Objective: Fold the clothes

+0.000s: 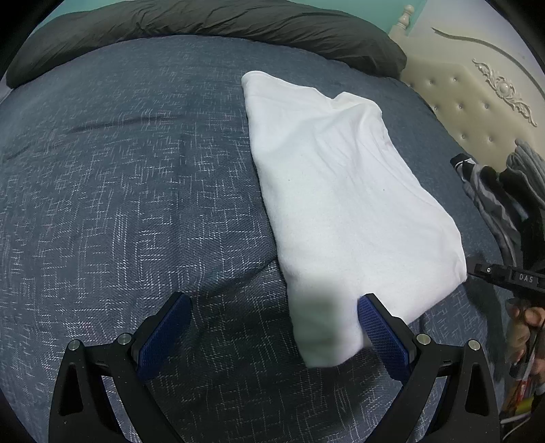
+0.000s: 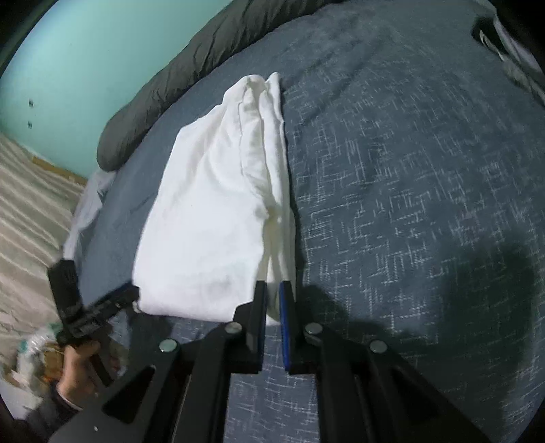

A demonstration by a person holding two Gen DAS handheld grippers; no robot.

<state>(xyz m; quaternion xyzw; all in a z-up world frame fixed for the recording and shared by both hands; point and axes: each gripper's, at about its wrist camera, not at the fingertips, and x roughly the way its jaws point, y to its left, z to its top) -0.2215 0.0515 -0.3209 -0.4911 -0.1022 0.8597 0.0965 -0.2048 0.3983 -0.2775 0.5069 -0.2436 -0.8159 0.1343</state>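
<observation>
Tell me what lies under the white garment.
The white garment lies on the blue patterned bedspread, which shows all around it. Whatever sits between its folded layers or directly beneath is covered and cannot be seen.

We see wide bare blue bedspread (image 1: 119, 191) left of the folded white garment (image 1: 340, 191), open for passing. A dark grey pillow (image 1: 204, 30) bounds the far edge, and striped clothes (image 1: 490, 191) crowd the tufted headboard (image 1: 477, 112).
</observation>
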